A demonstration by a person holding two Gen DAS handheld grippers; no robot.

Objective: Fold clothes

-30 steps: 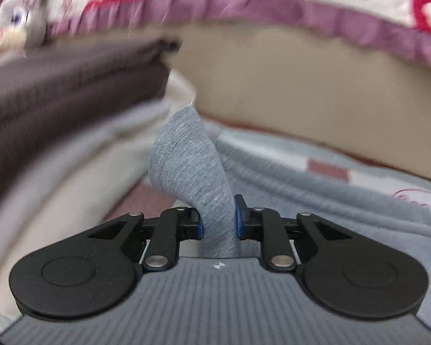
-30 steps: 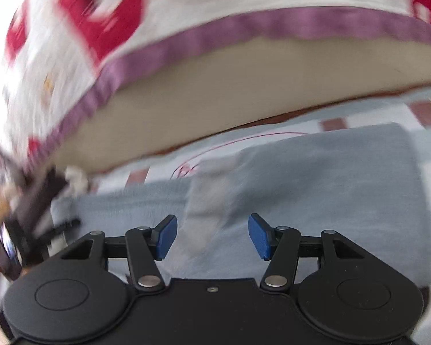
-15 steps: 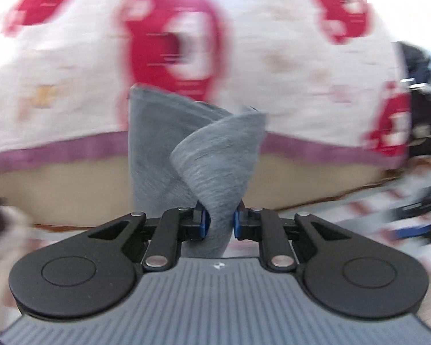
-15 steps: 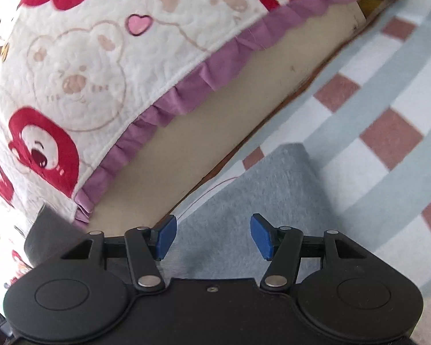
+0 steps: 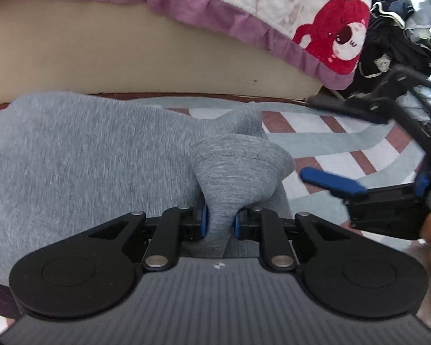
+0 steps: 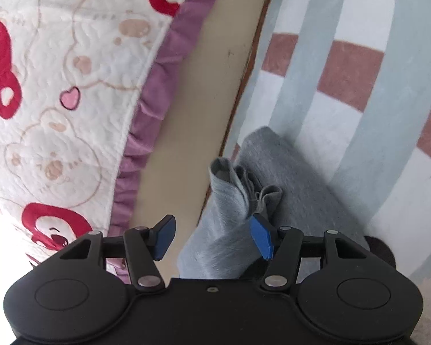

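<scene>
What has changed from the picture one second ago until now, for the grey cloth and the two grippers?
The left gripper carried the pinched fold of the grey knit garment across toward the right gripper, which now shows in its view. The right gripper's view rolled, so the bear-print quilt with purple frill went from the top to the left. Unchanged: left jaws clamped on the cloth, right jaws open and empty, striped rug underneath.

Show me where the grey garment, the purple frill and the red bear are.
grey garment [image 5: 80, 155], left wrist view, flat body.
purple frill [image 5: 204, 11], left wrist view, ruffled edge.
red bear [image 5: 339, 38], left wrist view, its face.
</scene>
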